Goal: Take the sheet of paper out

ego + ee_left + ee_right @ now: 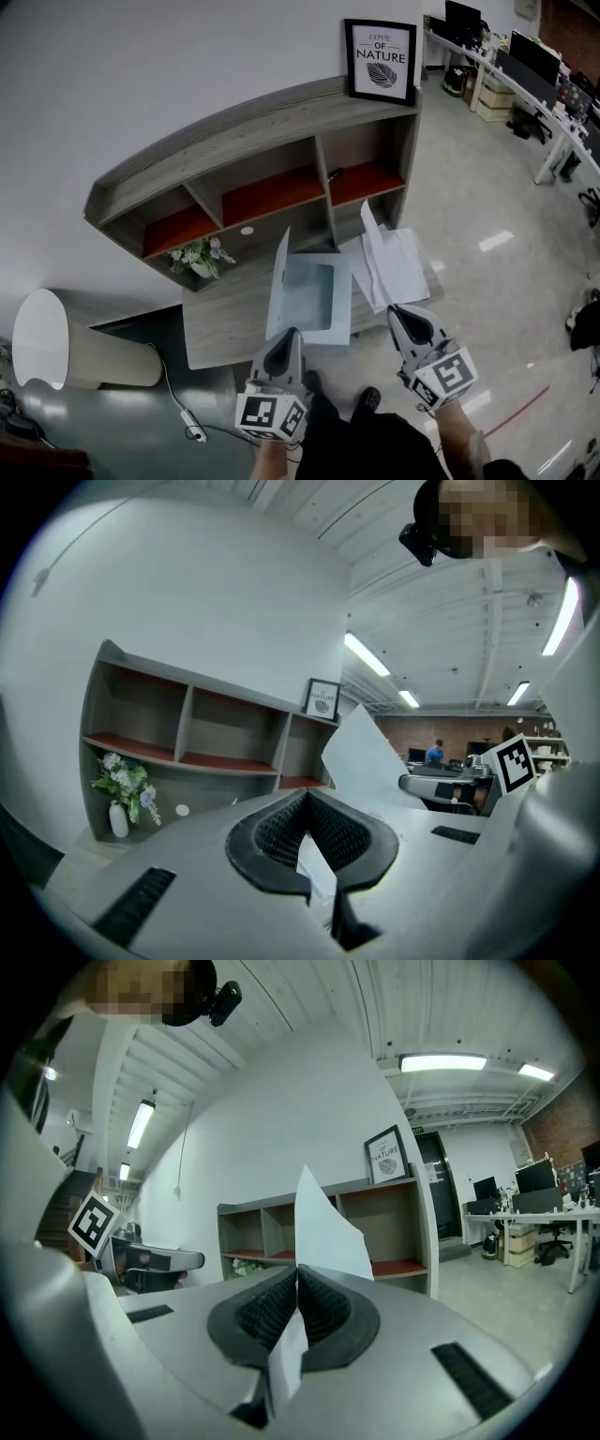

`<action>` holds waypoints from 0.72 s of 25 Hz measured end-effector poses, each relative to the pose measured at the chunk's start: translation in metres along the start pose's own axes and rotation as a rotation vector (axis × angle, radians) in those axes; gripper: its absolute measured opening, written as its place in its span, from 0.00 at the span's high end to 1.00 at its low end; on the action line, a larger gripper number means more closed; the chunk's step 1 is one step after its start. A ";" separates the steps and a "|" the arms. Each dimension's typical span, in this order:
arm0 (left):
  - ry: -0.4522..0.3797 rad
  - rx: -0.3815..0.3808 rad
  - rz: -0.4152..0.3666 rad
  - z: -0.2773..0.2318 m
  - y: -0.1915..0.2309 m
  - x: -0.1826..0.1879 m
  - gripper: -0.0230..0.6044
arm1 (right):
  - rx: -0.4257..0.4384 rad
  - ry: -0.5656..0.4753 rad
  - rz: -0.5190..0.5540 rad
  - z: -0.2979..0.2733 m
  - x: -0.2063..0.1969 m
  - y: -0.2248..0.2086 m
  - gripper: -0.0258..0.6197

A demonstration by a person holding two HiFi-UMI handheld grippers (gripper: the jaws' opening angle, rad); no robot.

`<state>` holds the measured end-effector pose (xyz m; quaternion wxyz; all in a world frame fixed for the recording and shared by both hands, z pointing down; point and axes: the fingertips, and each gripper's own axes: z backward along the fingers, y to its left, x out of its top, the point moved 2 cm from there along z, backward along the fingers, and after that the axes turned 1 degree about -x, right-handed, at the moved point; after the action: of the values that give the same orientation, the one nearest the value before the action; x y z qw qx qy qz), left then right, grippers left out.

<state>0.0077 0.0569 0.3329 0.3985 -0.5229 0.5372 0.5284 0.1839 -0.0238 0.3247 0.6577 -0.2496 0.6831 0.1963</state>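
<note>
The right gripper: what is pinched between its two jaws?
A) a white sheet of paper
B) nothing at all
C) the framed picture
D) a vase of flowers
A: in the right gripper view the right gripper has its jaws shut on a white sheet of paper that sticks up past them, while the left gripper grips the pale blue folder.

The left tongs (292, 334) were grey, with black ribbed pads (272, 832) and a black-and-white square marker (272, 414); the right tongs (397, 310) matched; the folder (309, 295) in the left tongs was pale blue; the sheet (392, 267) in the right tongs was white; beyond both, the shelf (234, 120) was grey wood grain with red boards; its picture (381, 58) was white, black-framed, with a black leaf; left of the left tongs were white and lilac flowers (199, 253) and a cream lamp shade (84, 354).
</note>
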 end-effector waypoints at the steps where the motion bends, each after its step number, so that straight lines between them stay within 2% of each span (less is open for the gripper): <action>1: 0.002 -0.004 -0.003 -0.001 -0.002 0.000 0.95 | -0.002 0.000 0.000 0.002 0.001 -0.001 0.94; 18: 0.012 -0.004 -0.007 0.003 -0.017 -0.004 0.95 | 0.008 0.012 0.005 0.019 -0.003 -0.004 0.94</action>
<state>0.0247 0.0618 0.3339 0.3961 -0.5288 0.5368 0.5247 0.2013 -0.0159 0.3267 0.6543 -0.2466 0.6882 0.1937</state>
